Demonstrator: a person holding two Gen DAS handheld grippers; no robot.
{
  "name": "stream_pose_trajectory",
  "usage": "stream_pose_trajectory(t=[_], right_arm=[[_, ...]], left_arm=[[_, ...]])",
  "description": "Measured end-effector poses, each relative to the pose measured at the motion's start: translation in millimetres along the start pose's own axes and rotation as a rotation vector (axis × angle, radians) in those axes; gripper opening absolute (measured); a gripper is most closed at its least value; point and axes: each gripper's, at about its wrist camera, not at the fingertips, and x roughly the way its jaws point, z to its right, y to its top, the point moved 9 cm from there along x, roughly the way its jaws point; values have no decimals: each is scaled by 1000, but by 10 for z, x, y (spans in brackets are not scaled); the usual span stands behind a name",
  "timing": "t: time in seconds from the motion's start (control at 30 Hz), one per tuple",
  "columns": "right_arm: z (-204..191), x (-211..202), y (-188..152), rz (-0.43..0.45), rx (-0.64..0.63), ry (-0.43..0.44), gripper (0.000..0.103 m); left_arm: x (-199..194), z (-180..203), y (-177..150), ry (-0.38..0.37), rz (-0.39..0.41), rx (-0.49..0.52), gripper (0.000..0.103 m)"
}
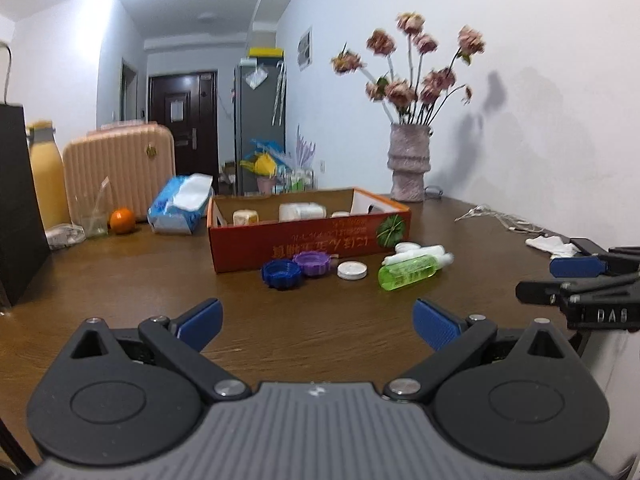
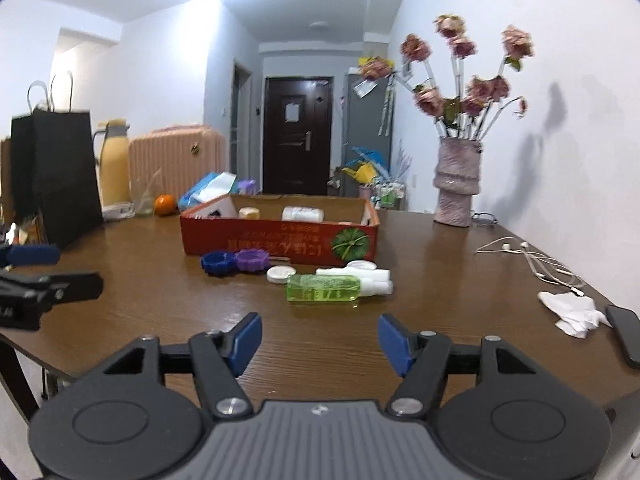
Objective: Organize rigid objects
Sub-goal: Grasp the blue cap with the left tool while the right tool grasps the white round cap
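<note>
A red cardboard box (image 1: pixel 308 240) (image 2: pixel 280 238) stands mid-table with a white bottle (image 1: pixel 301 211) (image 2: pixel 302 213) and a small cream block (image 1: pixel 245 217) (image 2: pixel 249 213) inside. In front of it lie a blue ridged cap (image 1: pixel 281 274) (image 2: pixel 218 263), a purple ridged cap (image 1: pixel 312 263) (image 2: pixel 252 260), a white round lid (image 1: pixel 352 270) (image 2: pixel 281 274), a green bottle (image 1: pixel 408 272) (image 2: pixel 324 288) and white bottles (image 1: pixel 424 251) (image 2: pixel 360 274). My left gripper (image 1: pixel 318 324) is open and empty above the near table. My right gripper (image 2: pixel 320 344) is open and empty, nearest the green bottle.
A wooden table (image 1: pixel 120 280) carries a vase of flowers (image 1: pixel 408 162) (image 2: pixel 456 184), tissue pack (image 1: pixel 180 204), orange (image 1: pixel 122 220), black bag (image 2: pixel 60 176), yellow bottle (image 1: pixel 46 176), earphones (image 2: pixel 536 260), crumpled white tissue (image 2: pixel 572 312) and a black phone (image 2: pixel 626 334) at the right edge.
</note>
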Motion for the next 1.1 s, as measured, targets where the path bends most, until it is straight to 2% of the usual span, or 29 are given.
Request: stream_pose_trajectory(t=[0.13, 0.27, 0.33, 0.47, 0.57, 0.67, 0.9, 1.03, 1.07, 1.1], right_arm=[[-103, 358, 22, -44, -15, 27, 63], [-230, 738, 157, -66, -47, 73, 63], [-265, 958, 246, -80, -57, 92, 62], [-333, 1449, 397, -135, -88, 98, 62], [-385, 1790, 478, -164, -97, 111, 61], [-440, 2072, 523, -189, -107, 119, 61], [-433, 2503, 472, -251, -149, 112, 58], [-424, 2647, 384, -299, -155, 111, 53], [-419, 2661, 371, -305, -148, 113, 46], [-419, 2658, 373, -306, -143, 120, 41]], left_arm=[[440, -199, 94, -1, -44, -22, 103], [984, -426, 202, -18, -128, -60, 94], [1260, -502, 243, -9, -164, -54, 90], [1762, -495, 239, -53, -226, -28, 88], [2029, -465, 232, -49, -240, 19, 87], [2219, -459, 206, -77, -254, 20, 83], [2392, -545, 161, -76, -268, -4, 69], [2409, -616, 148, -60, -275, -14, 61], [2421, -627, 136, -54, -281, -15, 55], [2434, -637, 121, -49, -287, -17, 55]])
